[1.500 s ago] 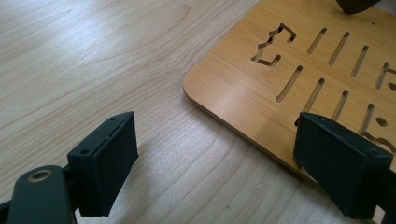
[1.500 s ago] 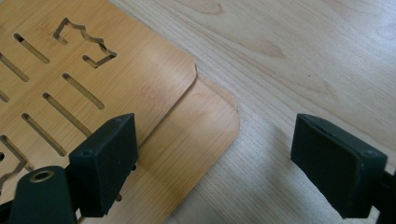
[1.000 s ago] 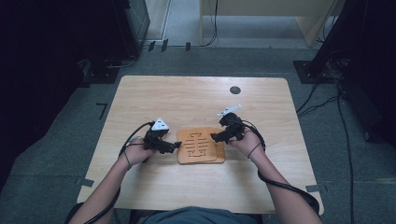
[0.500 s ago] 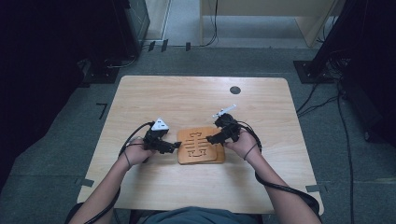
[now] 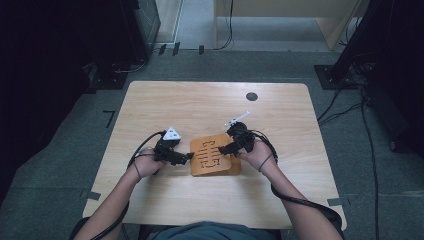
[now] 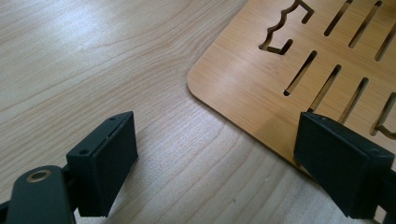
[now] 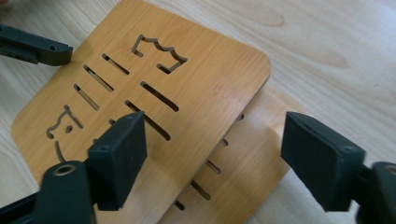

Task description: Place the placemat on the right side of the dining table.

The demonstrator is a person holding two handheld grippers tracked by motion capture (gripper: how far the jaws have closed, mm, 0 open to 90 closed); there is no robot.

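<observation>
**Two slotted boards between open tools**

The upper bamboo board (image 7: 140, 93) lies askew on a lower board (image 7: 243, 163), hiding most of it; only one side strip of the lower one shows, its slots partly covered. The upper board is flat, rounded at the corners and cut with straight slots and wavy, crown-like shapes. Both sit on the table (image 5: 210, 107). The left tool (image 5: 181, 157) is at the boards' left edge, jaws wide apart, holding nothing. The right tool (image 5: 231, 146) is over their right side, equally spread and empty.

Two slotted wooden boards (image 7: 154, 93), two tools (image 5: 226, 148)
</observation>
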